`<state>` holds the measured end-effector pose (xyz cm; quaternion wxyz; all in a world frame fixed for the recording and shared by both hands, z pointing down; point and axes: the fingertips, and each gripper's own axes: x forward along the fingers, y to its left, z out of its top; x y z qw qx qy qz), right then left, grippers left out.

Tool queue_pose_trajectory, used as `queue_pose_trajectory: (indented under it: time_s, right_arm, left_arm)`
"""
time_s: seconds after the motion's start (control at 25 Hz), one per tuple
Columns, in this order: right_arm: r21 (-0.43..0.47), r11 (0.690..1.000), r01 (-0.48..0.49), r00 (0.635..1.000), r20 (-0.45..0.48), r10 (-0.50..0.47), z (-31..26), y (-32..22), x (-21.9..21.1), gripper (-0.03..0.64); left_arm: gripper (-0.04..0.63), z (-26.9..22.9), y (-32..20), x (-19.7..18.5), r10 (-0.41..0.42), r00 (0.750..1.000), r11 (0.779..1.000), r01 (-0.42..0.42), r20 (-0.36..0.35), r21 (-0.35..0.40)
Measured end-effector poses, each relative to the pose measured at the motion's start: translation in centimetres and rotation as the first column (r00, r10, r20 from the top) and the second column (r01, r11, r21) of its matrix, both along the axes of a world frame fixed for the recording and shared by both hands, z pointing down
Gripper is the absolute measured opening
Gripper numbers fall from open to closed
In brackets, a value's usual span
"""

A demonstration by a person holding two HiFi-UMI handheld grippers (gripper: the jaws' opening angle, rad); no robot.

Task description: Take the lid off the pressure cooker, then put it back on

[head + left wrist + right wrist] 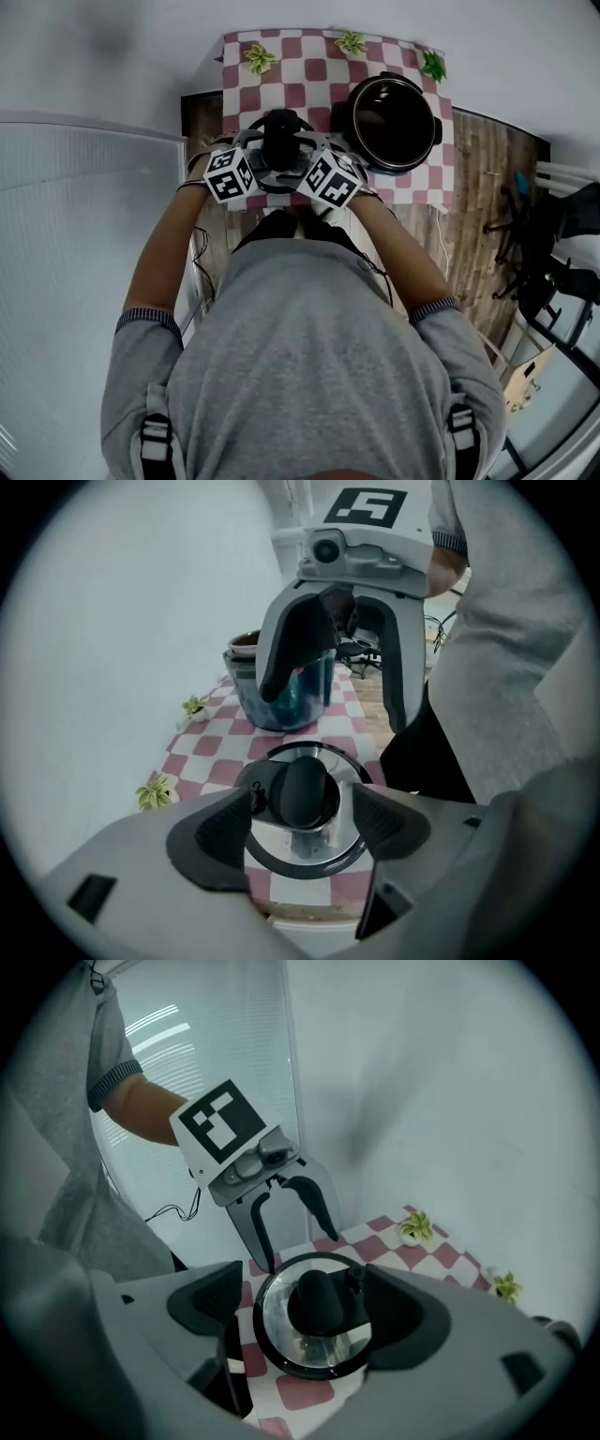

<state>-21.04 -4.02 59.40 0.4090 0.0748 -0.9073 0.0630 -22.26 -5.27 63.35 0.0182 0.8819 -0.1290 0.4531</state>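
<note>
Judging from the open pressure cooker [394,122] at upper centre-right, I'd call removal done. The lid [314,1321] lies on the checked cloth [309,56]. My left gripper [298,822] and right gripper [302,1305] are both spread around its knob. Refitting is left.

In the left gripper view the right gripper [333,710] hides much of the pressure cooker [300,707].

Red-and-white checked cloth [309,56] at upper centre; black cooker [394,122]; lid [305,841] silvery with black rim and knob; green plants [260,58]; grey shirt [309,356]; brown plank floor [478,187].
</note>
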Motion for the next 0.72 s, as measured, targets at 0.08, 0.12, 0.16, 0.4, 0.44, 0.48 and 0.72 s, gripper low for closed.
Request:
queue_pose_trajectory:
  time_s: [0.08, 0.12, 0.16, 0.4, 0.44, 0.48, 0.72]
  right_arm:
    - [-0.012, 1.0, 0.008, 0.999, -0.038, -0.008, 1.4, -0.1, -0.1, 0.423]
    - [-0.017, 1.0, 0.01, 0.998, -0.054, -0.011, 2.1, -0.2, -0.1, 0.419]
    - [-0.021, 1.0, 0.013, 0.997, -0.072, -0.015, 2.8, -0.3, -0.1, 0.416]
    - [-0.04, 0.998, 0.04, 0.986, -0.163, -0.046, 6.9, -1.0, 0.0, 0.379]
    - [-0.041, 0.998, 0.047, 0.982, -0.182, -0.054, 7.6, -1.1, 0.1, 0.379]
    - [-0.04, 0.998, 0.058, 0.977, -0.203, -0.064, 8.3, -1.1, 0.2, 0.377]
    - [-0.008, 0.992, 0.13, 0.938, -0.323, -0.125, 11.4, -1.6, 0.6, 0.353]
  left_arm:
    - [0.357, 1.3, -0.1, 0.0, 0.024, 0.999, 0.999, -0.023, 0.027, -0.025]
    - [0.357, 1.9, -0.2, 0.0, 0.031, 0.999, 0.999, -0.029, 0.034, -0.038]
    - [0.357, 2.6, -0.3, 0.1, 0.035, 0.999, 0.998, -0.033, 0.04, -0.051]
    - [0.357, 6.1, -0.5, 0.5, 0.088, 0.99, 0.993, -0.078, 0.112, -0.091]
    - [0.357, 6.5, -0.5, 0.6, 0.096, 0.988, 0.992, -0.085, 0.118, -0.098]
    - [0.357, 6.8, -0.5, 0.8, 0.103, 0.987, 0.99, -0.09, 0.122, -0.105]
    - [0.357, 8.8, 0.0, 1.2, 0.158, 0.973, 0.982, -0.137, 0.169, -0.127]
